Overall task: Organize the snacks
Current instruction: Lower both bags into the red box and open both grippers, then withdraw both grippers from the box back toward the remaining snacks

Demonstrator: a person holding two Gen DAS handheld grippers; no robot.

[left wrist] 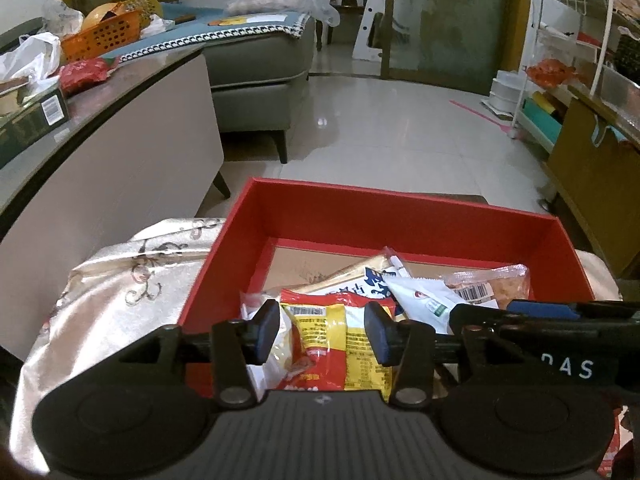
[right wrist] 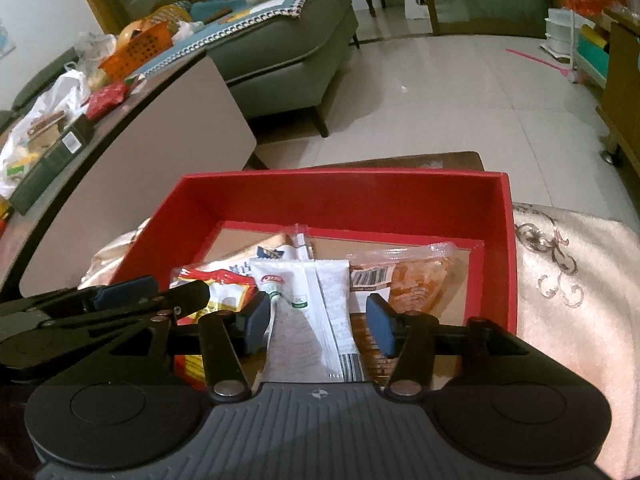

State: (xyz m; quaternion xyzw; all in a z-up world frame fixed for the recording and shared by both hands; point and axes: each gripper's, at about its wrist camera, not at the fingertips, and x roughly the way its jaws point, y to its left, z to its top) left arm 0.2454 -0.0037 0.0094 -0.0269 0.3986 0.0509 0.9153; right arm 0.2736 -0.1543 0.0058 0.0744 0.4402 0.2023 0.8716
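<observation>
A red box (left wrist: 360, 196) (right wrist: 340, 178) sits on a cream cloth and holds several snack packets. My left gripper (left wrist: 323, 332) hovers over its near left part, open, with a yellow-and-red packet (left wrist: 324, 336) (right wrist: 216, 284) lying between and under its blue pads. Over the near middle my right gripper (right wrist: 319, 323) is open too. A white packet (right wrist: 312, 300) (left wrist: 424, 300) lies between its pads, with a gap on the right side. A blue-and-white packet (left wrist: 376, 280) and a clear packet of orange snack (right wrist: 412, 280) (left wrist: 504, 284) lie further in. The two grippers are side by side.
The embroidered cream cloth (left wrist: 120, 280) (right wrist: 572, 280) covers the surface under the box. On the left, a low table carries an orange basket (left wrist: 104, 36), a dark carton (left wrist: 32, 120) and a red packet (left wrist: 84, 74). A grey sofa (left wrist: 260, 64) and a tiled floor lie beyond.
</observation>
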